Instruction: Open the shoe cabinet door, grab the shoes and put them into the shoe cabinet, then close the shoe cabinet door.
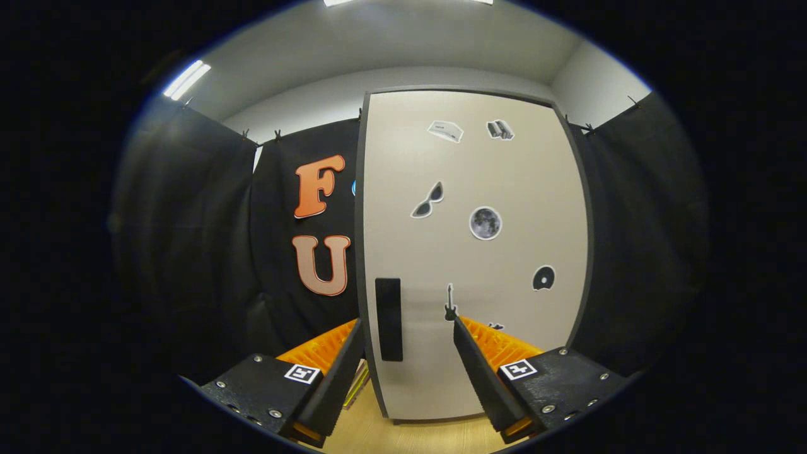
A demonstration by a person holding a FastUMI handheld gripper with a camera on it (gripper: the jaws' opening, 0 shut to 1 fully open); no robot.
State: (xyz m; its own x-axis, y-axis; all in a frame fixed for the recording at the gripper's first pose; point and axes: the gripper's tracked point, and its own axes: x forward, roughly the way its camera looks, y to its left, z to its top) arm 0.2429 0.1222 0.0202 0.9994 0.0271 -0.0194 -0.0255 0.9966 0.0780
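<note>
The gripper faces the shoe cabinet door, which stands shut, its fingers spread wide with nothing between them. The door's dark upright handle sits near its left edge, in the gap between the fingers and a little beyond their tips, nearer the left one and seemingly not touched, though depth is hard to judge here. The pale door carries small stickers, among them sunglasses, a moon, a disc and a guitar, and the cabinet rests on a light wooden floor, with black cloth wall hanging on both sides.
</note>
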